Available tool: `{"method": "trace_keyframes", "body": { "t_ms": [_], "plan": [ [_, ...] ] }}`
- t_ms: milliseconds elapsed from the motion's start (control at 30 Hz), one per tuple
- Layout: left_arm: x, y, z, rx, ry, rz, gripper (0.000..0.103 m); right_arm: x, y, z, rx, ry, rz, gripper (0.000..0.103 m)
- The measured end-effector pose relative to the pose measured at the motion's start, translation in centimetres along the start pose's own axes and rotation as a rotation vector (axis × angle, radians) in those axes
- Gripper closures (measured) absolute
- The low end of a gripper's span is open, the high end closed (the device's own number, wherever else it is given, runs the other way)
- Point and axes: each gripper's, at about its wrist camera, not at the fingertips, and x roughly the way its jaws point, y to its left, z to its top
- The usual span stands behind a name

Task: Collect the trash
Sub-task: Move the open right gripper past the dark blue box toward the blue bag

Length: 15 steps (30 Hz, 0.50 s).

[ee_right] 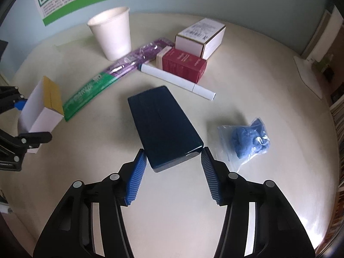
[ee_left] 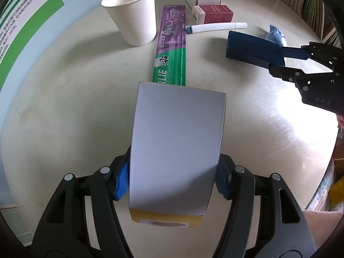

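Observation:
My left gripper point(ee_left: 174, 161) is shut on a white carton with a yellow end point(ee_left: 178, 133), its blue pads pressing both long sides; the carton point(ee_right: 36, 111) also shows at the left of the right wrist view. My right gripper point(ee_right: 173, 152) holds the near end of a dark blue box point(ee_right: 163, 122) between its fingertips, jaws spread to the box's width. In the left wrist view that dark blue box point(ee_left: 253, 49) hangs from the right gripper point(ee_left: 277, 61) over the round cream table point(ee_left: 75, 107). A crumpled blue bag point(ee_right: 247, 139) lies right of the box.
At the back of the table stand a white paper cup point(ee_right: 111, 34), a purple-green toothbrush pack point(ee_right: 103, 79), a white tube point(ee_right: 178, 79), a red box point(ee_right: 182, 64) and a white box point(ee_right: 200, 36). A green poster point(ee_left: 21, 32) hangs on the wall; books point(ee_left: 305, 4) line the right.

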Motion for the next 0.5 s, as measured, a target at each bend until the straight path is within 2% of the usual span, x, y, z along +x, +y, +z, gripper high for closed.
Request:
{"method": "trace_keyframes", "body": {
  "t_ms": [33,67,133,267,333,367,400,467,500],
  "plan": [
    [0.1,-1.0,-0.3,0.001,-0.005,0.002,0.043,-0.2,-0.2,-0.3,0.016,0.002,0.002,0.102],
    [-0.1,-0.9,-0.5,0.004,-0.010,0.002,0.043,-0.2,-0.3,-0.5,0.037,0.004,0.019,0.102],
    [-0.4,-0.9,-0.7,0.006,-0.015,0.005,0.043,0.3,0.2,-1.0,0.011,0.052,0.027,0.101],
    [-0.1,-2.9,-0.3,-0.001,-0.021,0.002,0.042,-0.2,0.8,-2.0,-0.003,0.038,0.036,0.098],
    [-0.1,-3.0,-0.6,0.003,-0.020,0.004,0.042,-0.5,0.5,-2.1,0.017,0.029,0.038,0.064],
    [0.0,-2.9,-0.7,0.005,-0.019,0.011,0.042,-0.7,0.4,-1.9,0.021,0.020,0.036,0.032],
    [0.2,-2.9,-0.7,0.003,-0.017,0.017,0.042,-0.8,0.4,-1.7,0.022,0.000,0.035,0.023],
    [0.4,-3.5,-0.2,0.002,-0.008,0.016,0.042,-0.6,0.6,-1.0,0.006,-0.007,0.039,0.024],
    [0.9,-4.0,0.8,-0.001,0.001,0.018,0.042,-0.3,0.7,-0.7,-0.004,-0.001,0.037,0.017]
  ]
}}
